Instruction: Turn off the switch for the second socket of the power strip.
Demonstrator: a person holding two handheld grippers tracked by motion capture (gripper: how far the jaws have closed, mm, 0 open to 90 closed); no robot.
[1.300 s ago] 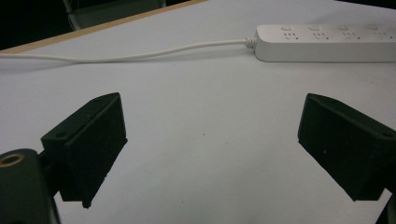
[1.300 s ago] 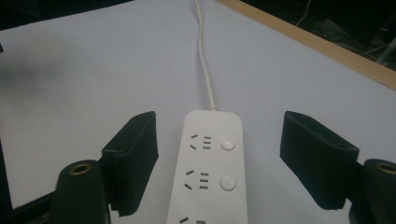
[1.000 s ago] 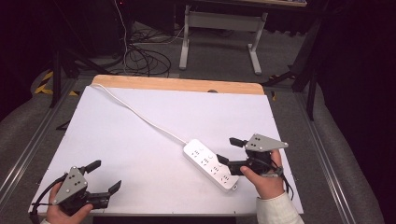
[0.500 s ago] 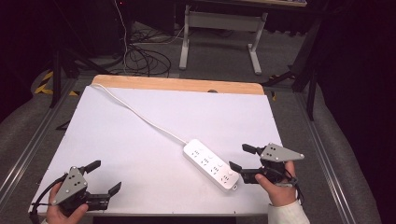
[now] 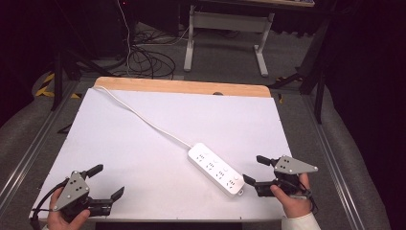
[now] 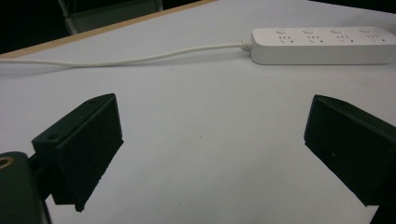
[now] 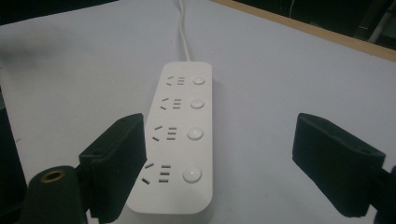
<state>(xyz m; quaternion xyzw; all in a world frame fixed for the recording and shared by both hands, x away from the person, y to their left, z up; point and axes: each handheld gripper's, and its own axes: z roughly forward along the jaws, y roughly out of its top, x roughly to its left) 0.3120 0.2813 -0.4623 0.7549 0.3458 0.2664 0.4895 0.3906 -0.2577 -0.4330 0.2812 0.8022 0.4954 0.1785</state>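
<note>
Right tool backing off white plastic 4-socket power strip, jaws spread, empty; left tool idling wide open on white worktop. Release looks complete.

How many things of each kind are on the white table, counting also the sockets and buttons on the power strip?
Power strip: 1
Sockets on it: 4
Round buttons on it: 4
White cord: 1
Hand-held grippers, left gripper and right gripper: 2
Total: 4 separate things on the table, plus 8 features on the strip.
</note>
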